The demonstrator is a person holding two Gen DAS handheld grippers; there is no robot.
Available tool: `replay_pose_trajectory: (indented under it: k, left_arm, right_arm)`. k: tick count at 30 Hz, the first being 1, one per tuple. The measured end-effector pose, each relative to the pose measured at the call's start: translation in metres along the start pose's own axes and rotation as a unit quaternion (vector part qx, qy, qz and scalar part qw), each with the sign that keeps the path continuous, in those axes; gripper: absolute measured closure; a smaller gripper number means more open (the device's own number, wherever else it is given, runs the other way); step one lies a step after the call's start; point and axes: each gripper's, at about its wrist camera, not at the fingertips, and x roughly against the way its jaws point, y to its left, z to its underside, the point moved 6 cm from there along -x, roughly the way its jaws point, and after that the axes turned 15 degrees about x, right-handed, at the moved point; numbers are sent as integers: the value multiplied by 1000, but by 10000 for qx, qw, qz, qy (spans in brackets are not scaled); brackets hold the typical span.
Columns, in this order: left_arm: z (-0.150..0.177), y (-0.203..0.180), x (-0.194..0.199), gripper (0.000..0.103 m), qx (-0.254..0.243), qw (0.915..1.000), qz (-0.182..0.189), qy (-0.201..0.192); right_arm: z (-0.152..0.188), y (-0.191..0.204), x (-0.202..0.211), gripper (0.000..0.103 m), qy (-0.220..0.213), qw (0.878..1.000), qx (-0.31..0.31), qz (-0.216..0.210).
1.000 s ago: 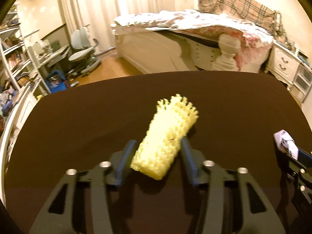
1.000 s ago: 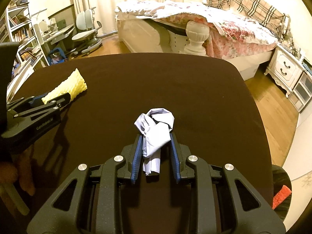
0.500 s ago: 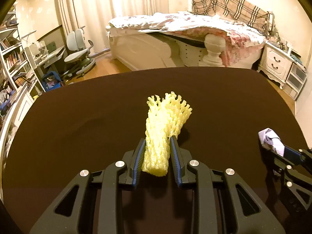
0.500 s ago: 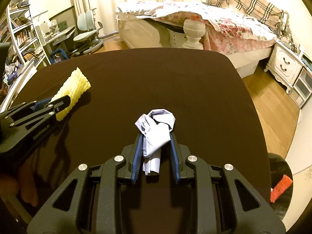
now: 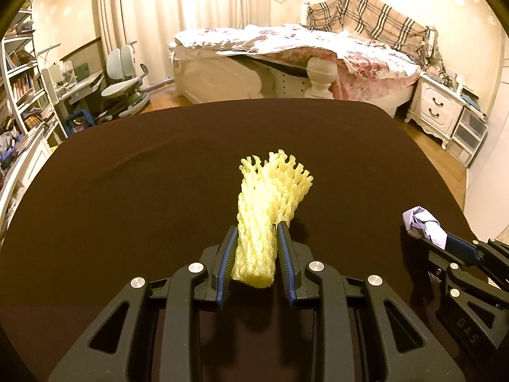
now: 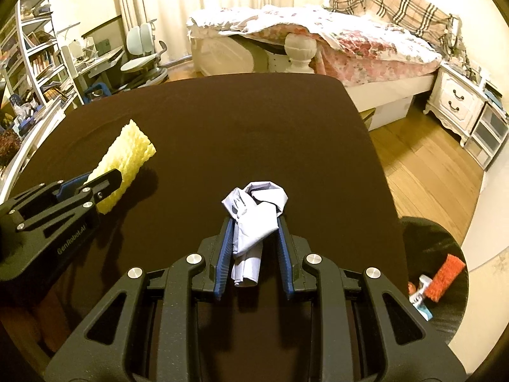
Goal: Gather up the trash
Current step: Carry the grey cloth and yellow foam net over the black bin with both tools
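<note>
My left gripper (image 5: pixel 257 234) is shut on a yellow foam net sleeve (image 5: pixel 267 210) and holds it above the dark brown table (image 5: pixel 159 175). The sleeve sticks out forward past the fingertips. My right gripper (image 6: pixel 253 222) is shut on a crumpled pale paper wad (image 6: pixel 254 210) over the table's right half. In the right wrist view the left gripper (image 6: pixel 101 181) and its yellow sleeve (image 6: pixel 127 156) show at the left. In the left wrist view the right gripper (image 5: pixel 445 242) and its paper wad (image 5: pixel 421 219) show at the right.
A dark bin (image 6: pixel 435 273) with an orange piece and other trash inside stands on the floor right of the table. A bed (image 5: pixel 302 60), a white nightstand (image 5: pixel 442 108), a desk chair (image 5: pixel 124 73) and bookshelves (image 5: pixel 19 95) lie beyond the table.
My left gripper closed on the yellow sleeve, squeezing it narrow, and lifted it off the table. My right gripper kept its hold on the paper wad and rose slightly.
</note>
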Motion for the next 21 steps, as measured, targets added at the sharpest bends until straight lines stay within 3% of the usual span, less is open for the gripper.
replay_pose_trajectory:
  k: [21]
  left_arm:
    - [54,-56,44,75,-229,9990,366,-110]
  right_arm:
    - [63,-45,61,77,-184,9984,-444,283]
